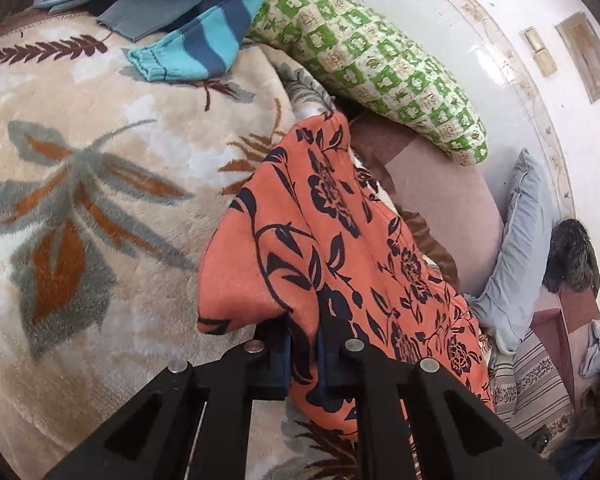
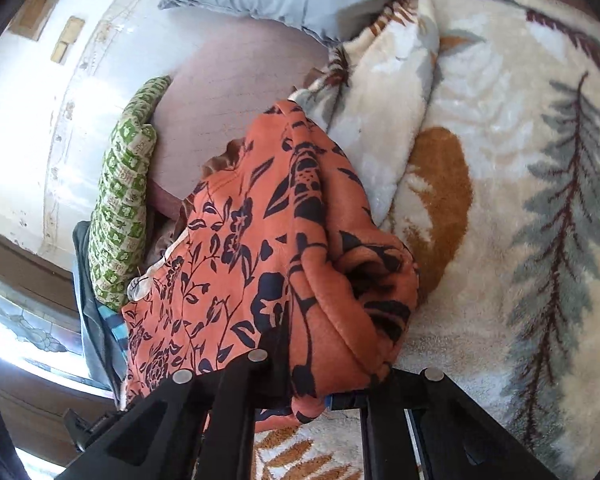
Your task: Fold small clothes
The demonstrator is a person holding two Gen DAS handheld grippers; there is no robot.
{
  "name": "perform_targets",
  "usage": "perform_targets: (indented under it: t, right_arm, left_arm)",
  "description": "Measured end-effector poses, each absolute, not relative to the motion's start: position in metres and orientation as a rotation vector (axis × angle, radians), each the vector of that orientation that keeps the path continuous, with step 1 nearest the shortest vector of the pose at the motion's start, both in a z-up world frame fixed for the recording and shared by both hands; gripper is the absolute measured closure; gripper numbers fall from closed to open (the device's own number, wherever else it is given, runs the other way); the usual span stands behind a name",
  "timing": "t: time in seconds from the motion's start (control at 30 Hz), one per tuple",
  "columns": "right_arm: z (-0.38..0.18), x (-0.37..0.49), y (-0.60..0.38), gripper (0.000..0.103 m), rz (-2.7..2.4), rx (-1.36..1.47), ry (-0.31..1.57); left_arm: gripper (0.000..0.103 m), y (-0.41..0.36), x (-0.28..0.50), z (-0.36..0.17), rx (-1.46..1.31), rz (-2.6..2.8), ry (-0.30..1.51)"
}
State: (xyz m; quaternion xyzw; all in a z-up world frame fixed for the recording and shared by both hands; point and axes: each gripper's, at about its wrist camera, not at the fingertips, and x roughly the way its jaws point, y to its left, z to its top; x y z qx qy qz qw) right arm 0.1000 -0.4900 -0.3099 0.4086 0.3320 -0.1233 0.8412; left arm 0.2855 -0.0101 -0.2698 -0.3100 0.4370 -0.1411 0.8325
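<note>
An orange garment with a black flower print [image 1: 332, 248] hangs between both grippers, lifted over the plush leaf-patterned blanket [image 1: 80, 184]. My left gripper [image 1: 303, 354] is shut on one edge of it, cloth bunched between the fingers. In the right wrist view the same orange garment [image 2: 268, 248] drapes over my right gripper [image 2: 308, 384], which is shut on a gathered edge; the fingertips are hidden under the cloth.
A pile of clothes with a blue striped sleeve [image 1: 196, 44] lies at the far edge of the blanket. A green patterned pillow [image 1: 380, 64] and a grey-blue pillow [image 1: 520, 248] lie by the wall. A folded-up blanket edge [image 2: 388, 92] rises beside the garment.
</note>
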Motion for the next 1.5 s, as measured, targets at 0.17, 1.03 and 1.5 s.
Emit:
perform_targets:
  t: [0.17, 1.03, 1.5]
  right_arm:
    - [-0.283, 0.081, -0.468, 0.095, -0.305, 0.721, 0.662]
    - [-0.265, 0.010, -0.381, 0.094, -0.091, 0.608, 0.764]
    - [-0.327, 0.155, -0.337, 0.093, 0.164, 0.759, 0.878]
  left_arm:
    - [0.094, -0.001, 0.266, -0.259, -0.654, -0.331, 0.907]
    - [0.033, 0.031, 0.166, -0.289, -0.771, -0.361, 1.042]
    - [0.088, 0.010, 0.189, -0.279, -0.675, -0.380, 0.907]
